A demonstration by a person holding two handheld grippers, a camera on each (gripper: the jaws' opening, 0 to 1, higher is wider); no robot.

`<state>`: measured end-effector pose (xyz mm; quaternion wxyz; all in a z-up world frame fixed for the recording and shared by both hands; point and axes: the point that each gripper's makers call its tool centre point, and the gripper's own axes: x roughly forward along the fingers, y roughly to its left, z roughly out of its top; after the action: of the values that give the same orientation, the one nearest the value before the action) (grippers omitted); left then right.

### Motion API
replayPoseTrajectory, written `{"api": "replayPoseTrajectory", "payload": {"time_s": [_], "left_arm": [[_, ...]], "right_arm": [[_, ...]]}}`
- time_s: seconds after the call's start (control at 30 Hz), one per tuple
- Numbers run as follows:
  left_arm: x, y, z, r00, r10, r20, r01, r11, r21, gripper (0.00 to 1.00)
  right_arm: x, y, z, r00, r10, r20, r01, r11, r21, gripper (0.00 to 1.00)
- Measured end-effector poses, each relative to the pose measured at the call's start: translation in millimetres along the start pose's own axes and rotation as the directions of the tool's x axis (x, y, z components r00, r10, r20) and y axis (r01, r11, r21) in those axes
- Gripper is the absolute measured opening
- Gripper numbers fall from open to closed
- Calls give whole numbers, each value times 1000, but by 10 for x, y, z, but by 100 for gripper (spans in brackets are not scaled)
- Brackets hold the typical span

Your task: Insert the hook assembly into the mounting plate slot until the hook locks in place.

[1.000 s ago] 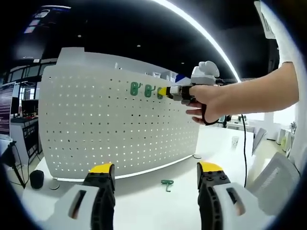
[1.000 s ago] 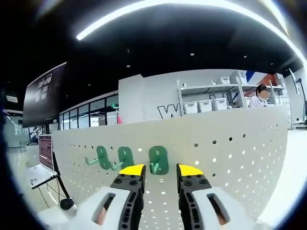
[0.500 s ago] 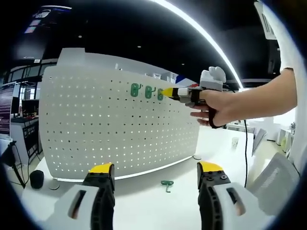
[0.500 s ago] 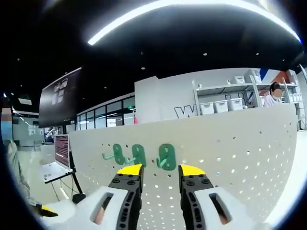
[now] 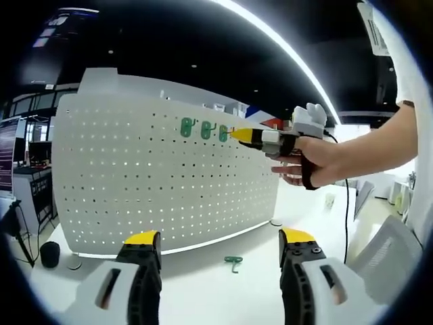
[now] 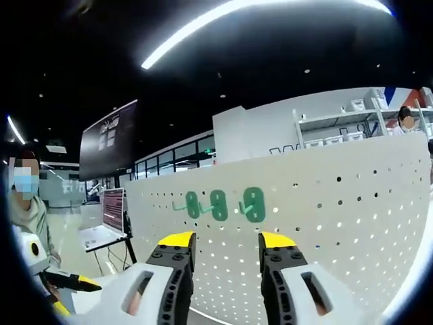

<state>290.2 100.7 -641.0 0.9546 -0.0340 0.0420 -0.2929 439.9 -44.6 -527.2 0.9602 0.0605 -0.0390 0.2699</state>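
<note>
Three green plastic hooks (image 6: 218, 204) hang on the white perforated pegboard (image 5: 162, 183); both grippers, left (image 5: 220, 245) and right (image 6: 226, 241), gape empty.

The small green hook (image 5: 233, 261) lying on the table (image 5: 203, 284) is looking too tiny to make out.

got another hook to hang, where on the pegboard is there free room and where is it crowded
Free: the pegboard below and left of the three green hooks, down to the table. Also its right part in the right gripper view. Crowded: the top row at the hooks, where the right tool hovers.
</note>
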Motion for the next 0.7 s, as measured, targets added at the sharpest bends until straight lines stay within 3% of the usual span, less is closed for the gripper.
{"api": "replayPoseTrajectory", "payload": {"time_s": [0.47,0.7], "left_arm": [[-22,67,108,1000,3,-2,-3,1000,25,73],[-76,80,119,1000,5,-8,-4,999,48,73]], "right_arm": [[-256,96,54,996,93,16,-93,996,17,36],[-591,162,48,991,135,25,-135,991,10,35]]}}
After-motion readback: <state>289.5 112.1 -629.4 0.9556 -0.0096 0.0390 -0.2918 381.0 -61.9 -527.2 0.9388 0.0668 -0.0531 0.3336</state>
